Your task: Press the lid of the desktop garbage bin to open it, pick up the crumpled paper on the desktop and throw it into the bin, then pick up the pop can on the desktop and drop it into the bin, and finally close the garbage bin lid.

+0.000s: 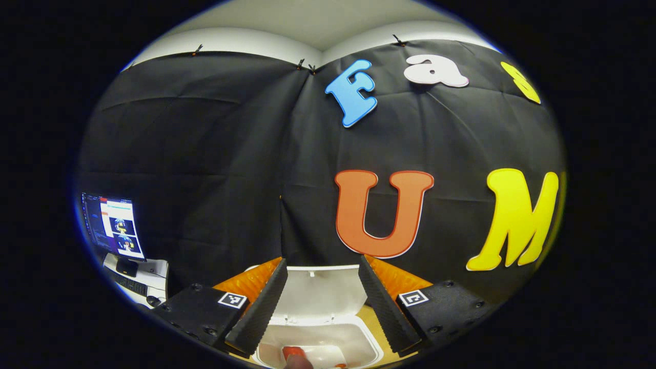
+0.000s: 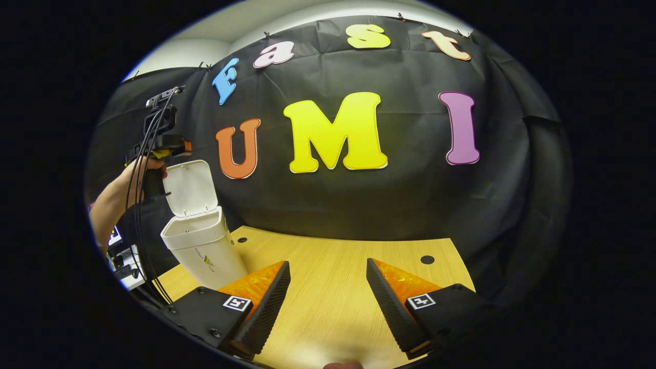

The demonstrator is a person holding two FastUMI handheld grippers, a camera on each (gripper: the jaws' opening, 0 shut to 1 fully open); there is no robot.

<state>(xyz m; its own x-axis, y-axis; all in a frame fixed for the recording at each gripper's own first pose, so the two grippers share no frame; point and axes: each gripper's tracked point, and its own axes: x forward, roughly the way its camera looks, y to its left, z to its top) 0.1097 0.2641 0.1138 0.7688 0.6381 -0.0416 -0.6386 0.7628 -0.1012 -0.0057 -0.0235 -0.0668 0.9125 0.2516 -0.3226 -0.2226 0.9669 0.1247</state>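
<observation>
Left tool is hovering directly above the garbage bin, jaws spread wide, nothing between the fingers. Bin lid is standing open, flipped up at the far side of the bin's mouth. Down inside the bin something red is showing near the bottom edge of the left gripper view, probably the pop can, but I cannot tell for certain. Crumpled paper can't be made out in there.

Right tool is sitting low over the tabletop, well apart from the bin, jaws also spread wide and gripping nothing. Bare wood is showing between its fingers.

In the right gripper view the garbage bin is standing at the left end of the tabletop, lid tipped up and back. A hand is holding the left tool's handle above and just behind the open lid, cables trailing down from it.

A monitor and keyboard are sitting on a side desk at the far left of the left gripper view.
</observation>
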